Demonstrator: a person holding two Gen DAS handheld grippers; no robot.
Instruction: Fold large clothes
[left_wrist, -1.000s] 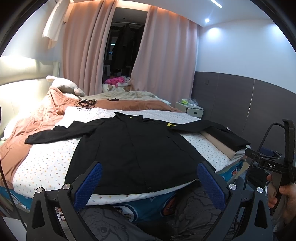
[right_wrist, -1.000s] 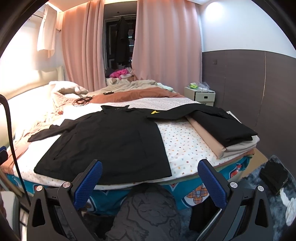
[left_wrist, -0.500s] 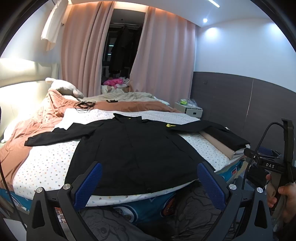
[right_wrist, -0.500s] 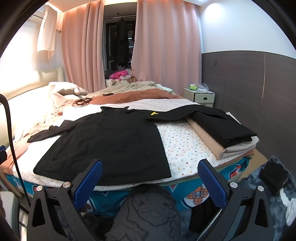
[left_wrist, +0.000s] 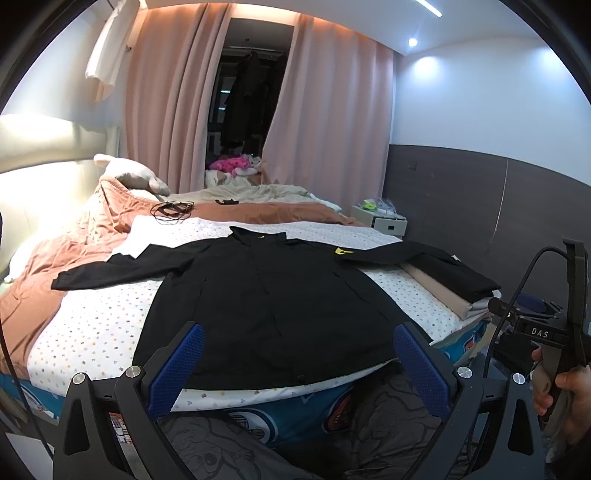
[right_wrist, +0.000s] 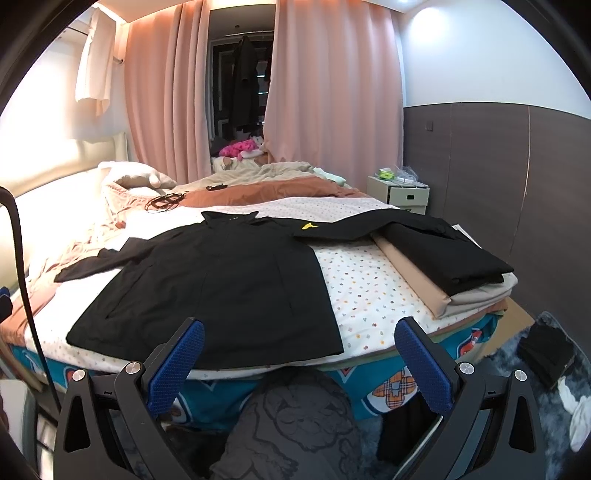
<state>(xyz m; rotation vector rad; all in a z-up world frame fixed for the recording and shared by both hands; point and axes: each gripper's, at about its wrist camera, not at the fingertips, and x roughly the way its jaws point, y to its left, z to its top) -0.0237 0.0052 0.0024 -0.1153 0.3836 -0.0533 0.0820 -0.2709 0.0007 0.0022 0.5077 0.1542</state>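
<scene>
A large black jacket lies spread flat on the dotted bed sheet, sleeves out to both sides, hem at the near bed edge. It also shows in the right wrist view, with a yellow logo near the right shoulder. My left gripper is open and empty, just short of the hem. My right gripper is open and empty, in front of the hem's right corner. The right gripper's body shows at the right of the left wrist view.
A stack of folded clothes lies on the bed's right side, partly under the jacket's right sleeve. A rumpled orange duvet, pillow and black cable lie at the far left. A nightstand stands by the dark wall.
Both views have shifted slightly, with the bed and jacket sitting a little higher and closer. Both grippers stay open and the jacket has not moved.
</scene>
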